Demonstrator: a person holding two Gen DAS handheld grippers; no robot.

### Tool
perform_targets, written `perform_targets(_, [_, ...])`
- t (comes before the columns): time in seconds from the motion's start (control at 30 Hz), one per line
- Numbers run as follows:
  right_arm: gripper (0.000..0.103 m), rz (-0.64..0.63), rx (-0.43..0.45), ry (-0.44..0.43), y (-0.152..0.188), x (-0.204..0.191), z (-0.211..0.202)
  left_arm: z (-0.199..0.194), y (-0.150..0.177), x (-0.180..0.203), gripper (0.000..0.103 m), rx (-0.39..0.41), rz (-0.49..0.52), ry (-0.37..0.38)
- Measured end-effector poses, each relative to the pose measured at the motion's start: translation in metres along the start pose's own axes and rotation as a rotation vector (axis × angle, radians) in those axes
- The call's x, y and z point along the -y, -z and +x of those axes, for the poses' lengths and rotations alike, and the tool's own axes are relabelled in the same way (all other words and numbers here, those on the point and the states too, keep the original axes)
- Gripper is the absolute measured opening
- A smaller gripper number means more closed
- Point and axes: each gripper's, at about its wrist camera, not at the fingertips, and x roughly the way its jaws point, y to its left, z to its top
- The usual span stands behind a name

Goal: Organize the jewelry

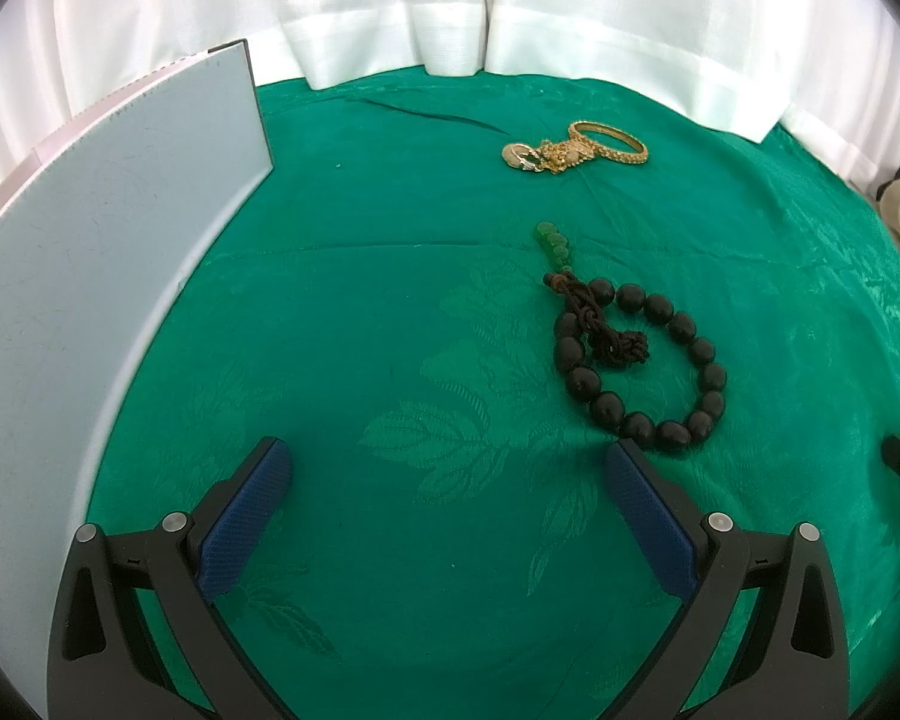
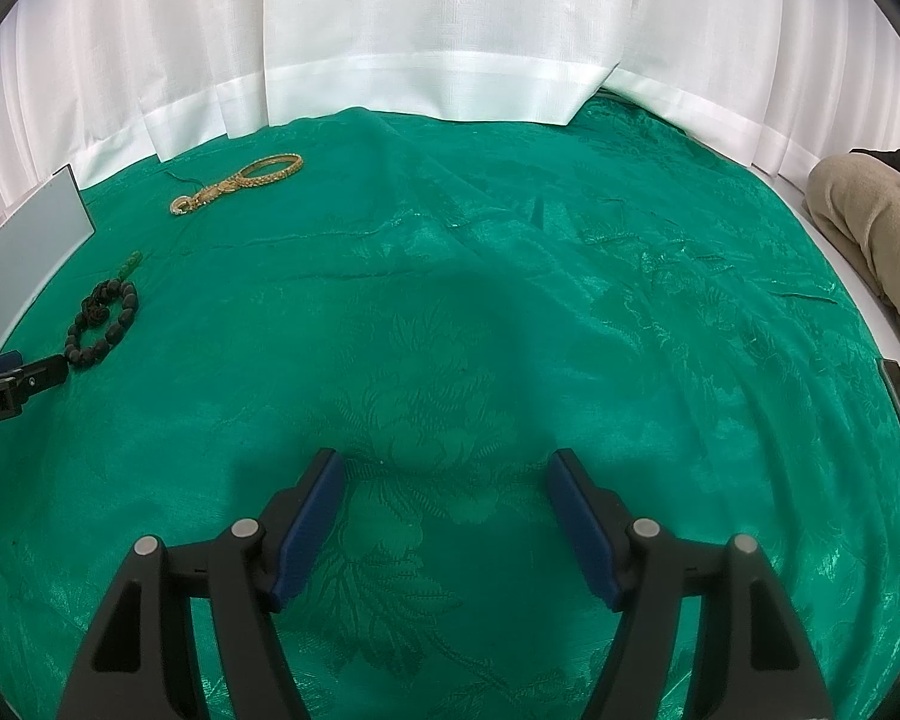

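I am holding my left hand-held gripper released and empty over the green-clothed surface, with the dark bead bracelet lying just ahead of its right finger and the gold jewelry farther back. My right hand-held gripper is hovering released too, well apart from both. I am risking snagging the bracelet's knotted cord or bunching the slippery cloth if I pinch too low.
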Motion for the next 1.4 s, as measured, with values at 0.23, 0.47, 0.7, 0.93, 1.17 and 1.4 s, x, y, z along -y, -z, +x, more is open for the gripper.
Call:
perform_targets(0.23, [0.072, 0.000, 0.000, -0.001, -0.0007, -0.0014, 0.0001, 0.0001, 0.0001, 0.0002, 0.103, 0.000, 0.000, 0.000])
perform_targets(0.47, [0.072, 0.000, 0.001, -0.001, 0.0004, -0.0002, -0.0008, 0.0001, 0.0003, 0.0005, 0.103, 0.000, 0.000, 0.000])
perform_targets(0.7, [0.072, -0.001, 0.001, -0.001, 0.0000, -0.0007, -0.0004, 0.0001, 0.0005, 0.0005, 0.103, 0.000, 0.000, 0.000])
perform_targets(0.93, [0.072, -0.001, 0.001, -0.002, 0.0011, -0.0005, -0.0010, -0.0001, 0.0003, 0.0001, 0.103, 0.000, 0.000, 0.000])
perform_targets(1.17, [0.072, -0.002, 0.002, -0.005, 0.0015, 0.0003, -0.0014, -0.0006, 0.0002, -0.0003, 0.103, 0.000, 0.000, 0.000])
perform_targets(1.4, [0.072, -0.002, 0.002, -0.006, 0.0006, 0.0002, -0.0010, -0.0005, 0.0001, -0.0003, 0.103, 0.000, 0.000, 0.000])
